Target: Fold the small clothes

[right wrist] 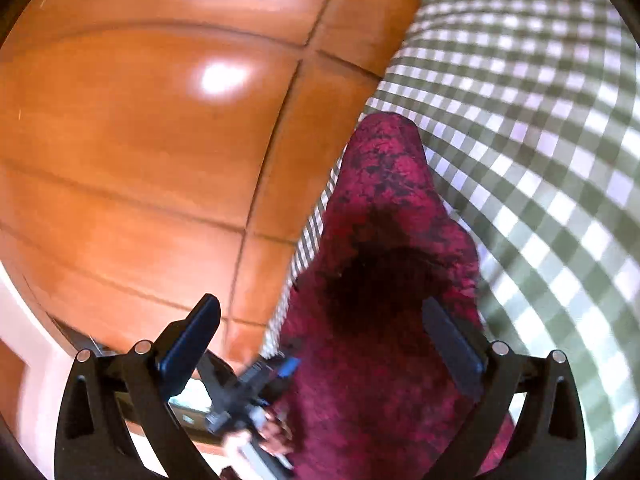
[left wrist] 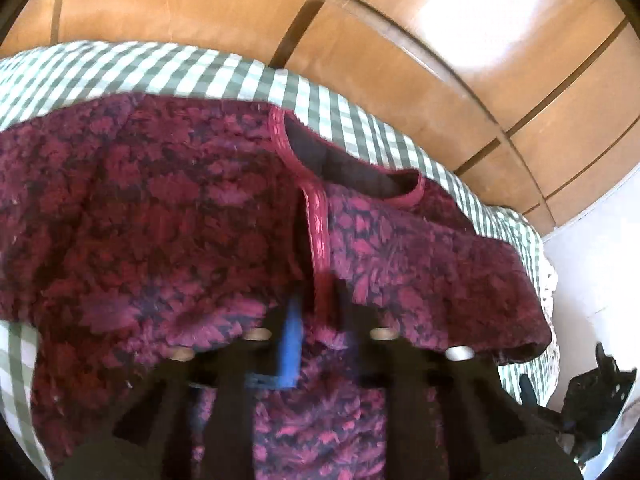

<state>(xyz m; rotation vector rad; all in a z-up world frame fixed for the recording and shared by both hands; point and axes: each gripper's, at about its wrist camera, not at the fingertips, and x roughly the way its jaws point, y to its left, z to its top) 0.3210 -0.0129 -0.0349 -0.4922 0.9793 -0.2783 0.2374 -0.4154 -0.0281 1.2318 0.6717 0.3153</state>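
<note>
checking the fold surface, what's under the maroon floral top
The maroon floral top lies on a green-and-white checked cloth, which shows around its edges. Whatever the cloth covers is hidden.

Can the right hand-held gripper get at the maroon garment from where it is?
Probably yes. The right hand-held gripper stands wide open with the maroon garment lying straight ahead between its fingers on the checked cloth; nothing blocks it. The left hand-held gripper is already pinching the fabric.
</note>
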